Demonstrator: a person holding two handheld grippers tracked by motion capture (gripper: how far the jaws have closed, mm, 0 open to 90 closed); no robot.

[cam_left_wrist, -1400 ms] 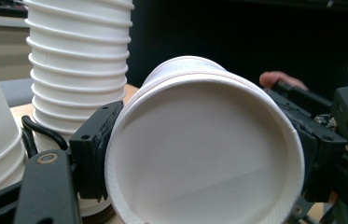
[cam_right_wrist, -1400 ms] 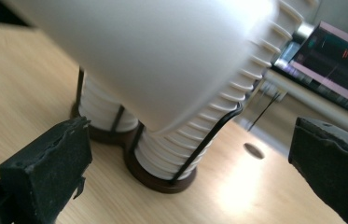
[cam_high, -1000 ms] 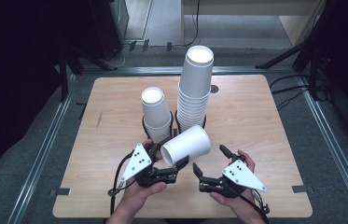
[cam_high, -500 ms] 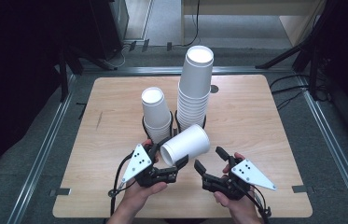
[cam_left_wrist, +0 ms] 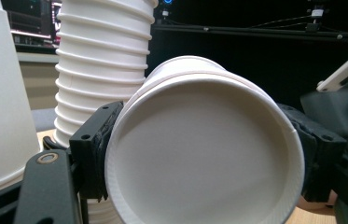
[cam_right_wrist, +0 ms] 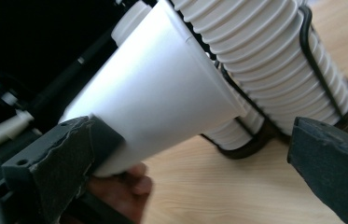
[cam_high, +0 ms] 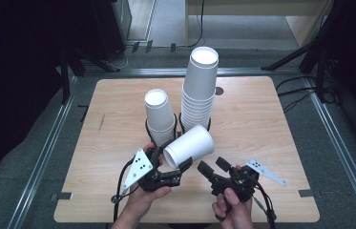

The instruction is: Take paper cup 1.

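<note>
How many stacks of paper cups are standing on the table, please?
2: a short stack at centre-left and a taller stack beside it on its right, each in a black wire holder. One more cup is held apart in the left gripper.

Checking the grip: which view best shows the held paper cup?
The left gripper view: the held paper cup faces it, with black pads pressing both sides. The high view shows it tilted in the left gripper; the right gripper view shows its side wall.
</note>
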